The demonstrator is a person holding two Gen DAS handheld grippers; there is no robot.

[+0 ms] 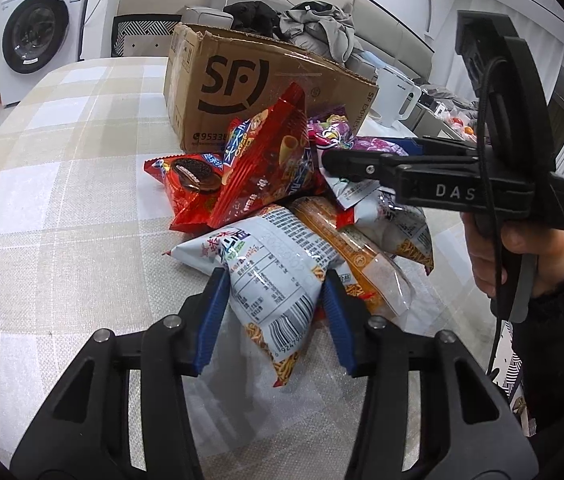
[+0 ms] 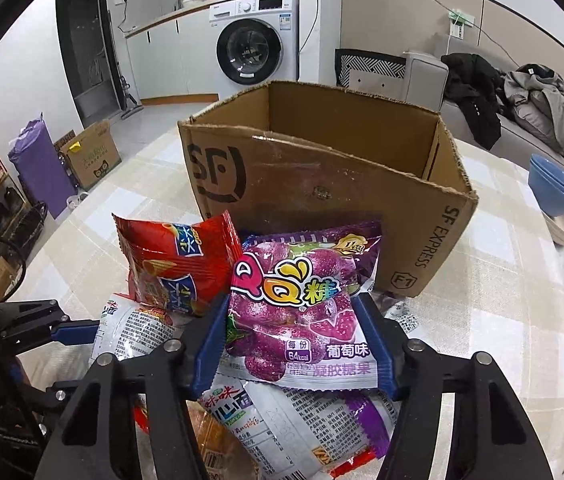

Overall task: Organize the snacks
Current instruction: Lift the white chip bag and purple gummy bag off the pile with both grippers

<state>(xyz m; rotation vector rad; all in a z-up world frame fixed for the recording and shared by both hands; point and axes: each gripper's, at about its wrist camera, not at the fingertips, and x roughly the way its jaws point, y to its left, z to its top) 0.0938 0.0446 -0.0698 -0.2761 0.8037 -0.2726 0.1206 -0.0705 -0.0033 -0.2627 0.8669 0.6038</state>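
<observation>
Beside the open SF Express carton (image 2: pixel 322 184), the right gripper (image 2: pixel 298 340) clamps a purple grape gummy packet (image 2: pixel 302 308); the left gripper (image 1: pixel 273 292) pinches a white noodle-snack bag (image 1: pixel 269 272).

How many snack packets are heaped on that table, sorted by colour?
Red packets: 3
White packets: 2
Purple packets: 2
Orange packet: 1
Total: 8, though they overlap, so some may be hidden or miscounted.
</observation>
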